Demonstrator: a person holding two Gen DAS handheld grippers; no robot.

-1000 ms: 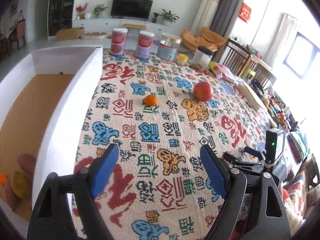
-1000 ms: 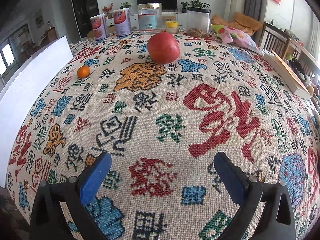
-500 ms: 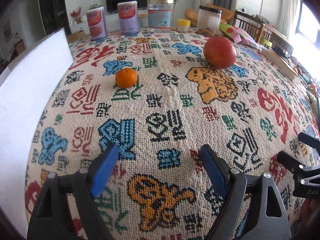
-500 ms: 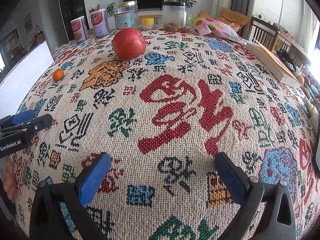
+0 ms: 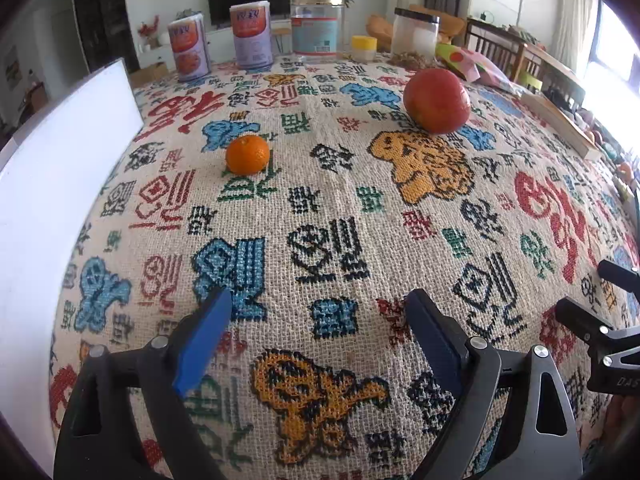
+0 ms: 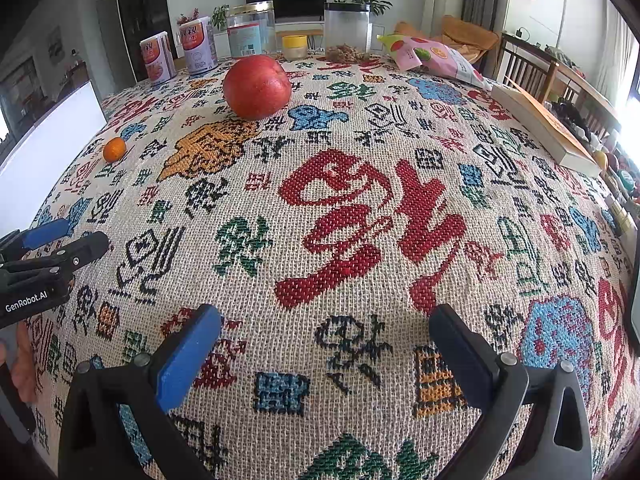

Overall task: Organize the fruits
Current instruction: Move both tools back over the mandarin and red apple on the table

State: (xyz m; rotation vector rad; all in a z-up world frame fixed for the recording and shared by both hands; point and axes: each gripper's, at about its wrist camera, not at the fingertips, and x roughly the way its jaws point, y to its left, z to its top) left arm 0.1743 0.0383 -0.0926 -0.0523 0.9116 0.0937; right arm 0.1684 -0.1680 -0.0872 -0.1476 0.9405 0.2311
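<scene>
A small orange mandarin (image 5: 247,154) lies on the patterned tablecloth, ahead and slightly left of my left gripper (image 5: 318,304). A large red fruit (image 5: 437,101) sits farther back to the right. The left gripper's blue-padded jaws are opening, with only cloth between them. In the right wrist view the red fruit (image 6: 257,86) is ahead at the left and the mandarin (image 6: 114,149) at the far left. My right gripper (image 6: 326,316) stands open over the cloth, holding nothing. A white box wall (image 5: 60,184) rises at the left; its inside is hidden.
Two printed cans (image 5: 188,50), a clear jar (image 5: 317,26), a small yellow-lidded jar (image 5: 363,48) and a black-lidded jar (image 5: 414,36) line the table's far edge. A snack bag (image 6: 432,58) and a book (image 6: 540,128) lie at the right. Wooden chairs stand beyond.
My left gripper has come down and away from the white box toward the fruits; the box's inside is out of view. It has entered the right wrist view's left edge. Its jaws widened slightly.
</scene>
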